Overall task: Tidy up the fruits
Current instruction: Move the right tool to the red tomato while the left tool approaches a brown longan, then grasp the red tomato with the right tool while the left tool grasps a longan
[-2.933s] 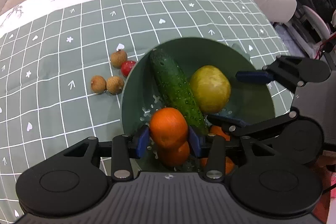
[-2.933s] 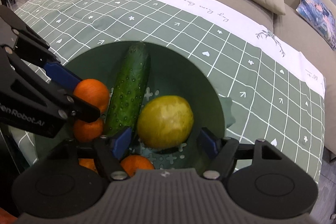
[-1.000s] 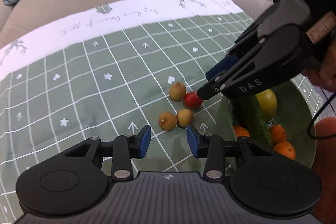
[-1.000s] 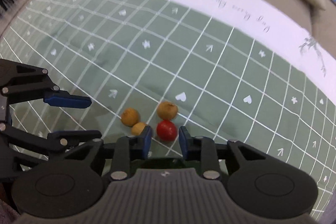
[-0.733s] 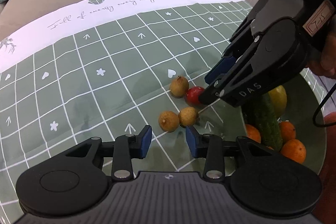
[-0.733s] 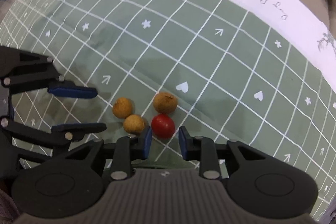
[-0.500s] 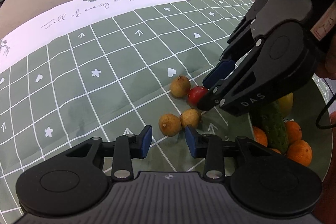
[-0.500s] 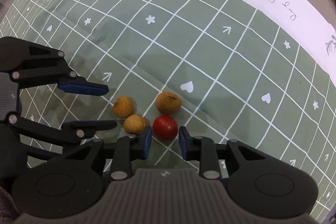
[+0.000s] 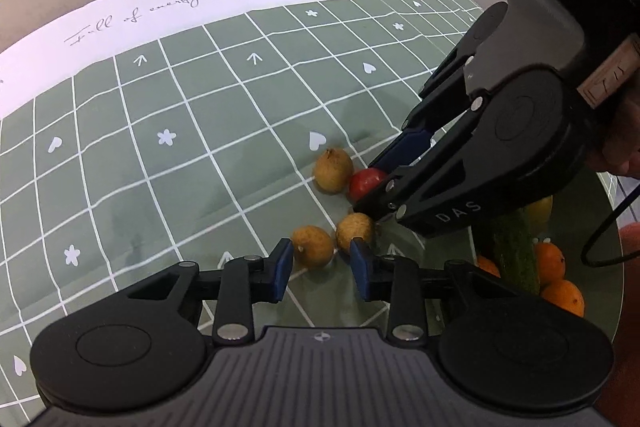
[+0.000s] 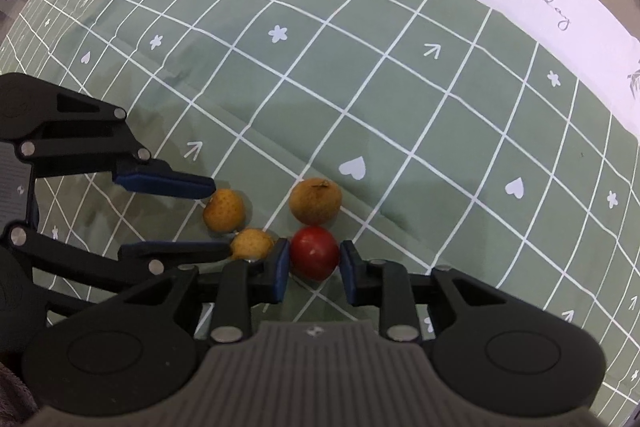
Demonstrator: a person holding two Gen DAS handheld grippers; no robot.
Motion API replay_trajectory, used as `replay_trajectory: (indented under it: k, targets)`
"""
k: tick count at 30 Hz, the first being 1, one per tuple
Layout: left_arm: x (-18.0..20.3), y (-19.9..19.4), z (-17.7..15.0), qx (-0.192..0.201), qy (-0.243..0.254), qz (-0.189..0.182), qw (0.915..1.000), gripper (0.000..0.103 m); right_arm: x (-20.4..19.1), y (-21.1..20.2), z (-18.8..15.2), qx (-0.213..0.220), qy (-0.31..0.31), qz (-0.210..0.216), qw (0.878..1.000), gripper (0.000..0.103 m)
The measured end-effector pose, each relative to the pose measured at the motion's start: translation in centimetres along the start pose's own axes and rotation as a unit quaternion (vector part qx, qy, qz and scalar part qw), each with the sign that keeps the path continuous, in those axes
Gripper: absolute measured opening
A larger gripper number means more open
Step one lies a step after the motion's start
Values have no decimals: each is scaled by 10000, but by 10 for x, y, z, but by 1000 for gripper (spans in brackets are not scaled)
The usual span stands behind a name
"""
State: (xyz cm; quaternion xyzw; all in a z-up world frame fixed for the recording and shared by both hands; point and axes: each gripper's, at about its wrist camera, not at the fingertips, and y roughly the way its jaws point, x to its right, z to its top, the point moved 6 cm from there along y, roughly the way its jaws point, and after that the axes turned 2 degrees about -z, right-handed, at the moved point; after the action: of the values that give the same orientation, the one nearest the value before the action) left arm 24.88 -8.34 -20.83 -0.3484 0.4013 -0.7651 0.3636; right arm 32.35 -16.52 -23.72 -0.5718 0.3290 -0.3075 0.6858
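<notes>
On the green checked tablecloth (image 9: pixel 168 187) four small fruits lie close together: three brown longans and one red cherry tomato (image 10: pixel 315 252). The right gripper (image 10: pixel 312 271) points steeply down at the cloth and its two blue pads stand on both sides of the cherry tomato, closed on it — the left pad touches it, and the right pad is at its edge. In the left wrist view this gripper comes in from the right, and its fingertips cover part of the tomato. The left gripper (image 9: pixel 322 269) has just been closing its jaws; the nearest longan (image 9: pixel 312 245) sits between its pads, touching the left pad, but a small gap shows at the right pad, so the grip is not yet made. A second longan (image 9: pixel 355 231) lies just beside the right pad, near the first one. The third longan (image 9: pixel 333 170) lies farther away, touching the tomato. At the right edge of the left wrist view stands a dark green bowl (image 9: pixel 608 251) — in it a cucumber (image 9: pixel 514 255), some oranges (image 9: pixel 562 297) and one yellow fruit (image 9: pixel 540 211), partly hidden behind the right gripper.
</notes>
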Motion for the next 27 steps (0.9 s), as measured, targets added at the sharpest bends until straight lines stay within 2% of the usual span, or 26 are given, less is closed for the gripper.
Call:
replay_trajectory:
  k: [6,10,15,20,27]
  targets:
    - [-5,7,-5,-56,2,145,9999,30,-5,-7,-2,70,-225,-149,9996,21]
    - [-8,5,0,124,-182,130,9997,30,-5,-12,-3,147,-177,-147,9996,21]
    - [-5,10,5,124,-163,150,9997,30,-4,-13,-3,218,-64,-120,9997,21]
    - [-10,10,3,171,-517,20,9985,25,-5,-18,-5,321,-83,-104,9994,21]
    - [-17,-12,-5,404,-731,93,9965,24,-12,-38,-2,573,-140,-208,9980,21]
